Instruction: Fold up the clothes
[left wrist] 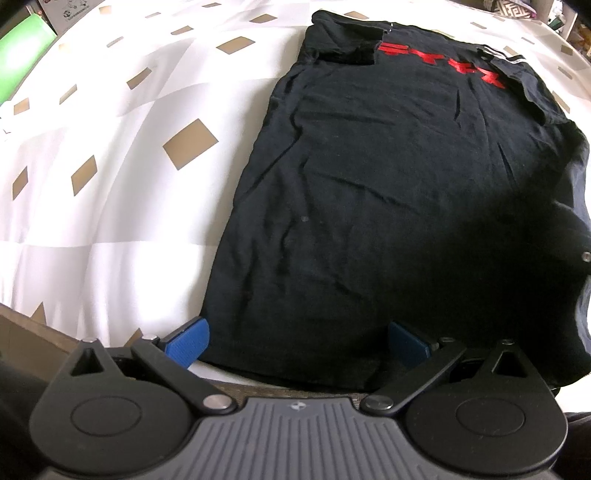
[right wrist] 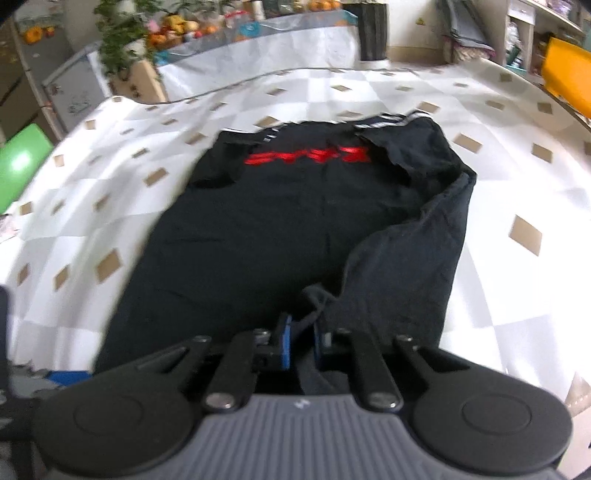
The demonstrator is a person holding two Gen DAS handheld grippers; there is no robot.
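A black cotton T-shirt with red lettering [left wrist: 388,206] is lying across the centre and right of the left wrist view, spread on a white bedcover patterned with tan diamonds [left wrist: 110,184], its printed chest end pointing toward the top of the frame. The left gripper [left wrist: 297,343] is sitting at the bottom centre of that view with its blue-padded fingers [left wrist: 188,341] spread wide; the near hem of the shirt is lying between them, and nothing is being gripped. In the right wrist view, which is blurring slightly, the right gripper [right wrist: 301,341] is occupying the lower centre with its blue pads drawn close together, pinching a gathered bunch of the shirt's black fabric [right wrist: 317,295]. From that pinch a raised fold of cloth [right wrist: 413,236] is running up the right side of the garment toward the upper right of the frame. A green plastic object [right wrist: 22,162] is showing at the left edge, and a cluttered shelf with plants [right wrist: 184,29] is filling the top.
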